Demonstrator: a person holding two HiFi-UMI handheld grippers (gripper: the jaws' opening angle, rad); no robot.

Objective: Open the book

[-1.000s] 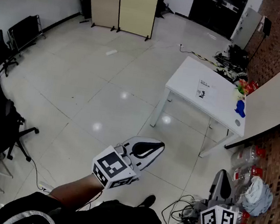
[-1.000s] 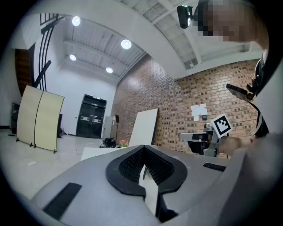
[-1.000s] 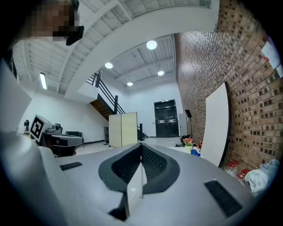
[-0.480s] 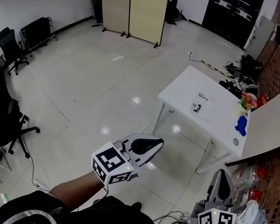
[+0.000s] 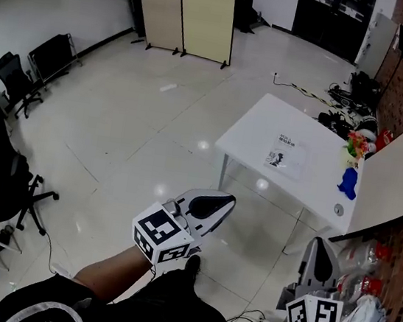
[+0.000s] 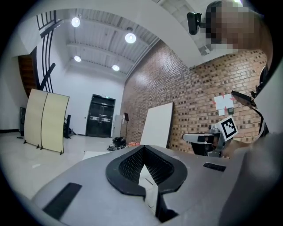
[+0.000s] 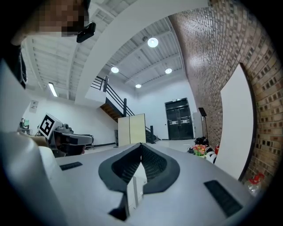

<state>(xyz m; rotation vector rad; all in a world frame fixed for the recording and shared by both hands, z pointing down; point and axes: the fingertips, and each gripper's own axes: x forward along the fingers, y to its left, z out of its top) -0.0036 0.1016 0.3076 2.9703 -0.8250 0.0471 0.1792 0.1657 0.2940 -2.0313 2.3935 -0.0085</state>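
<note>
Well, both grippers point level with their jaws pressed together on nothing: the left gripper [image 5: 219,201] and, off to its right, the right gripper [image 5: 321,248]. The book [image 5: 286,154] lies flat on the white table [image 5: 254,130], well ahead of both and back from the table's near edge (small coloured things [image 5: 347,182] crowd its right edge). Bare glossy floor [image 5: 138,133] spreads ahead and left of the left gripper, while bottles [image 5: 358,254] and cables [image 5: 250,321] lie close beside the right one.
</note>
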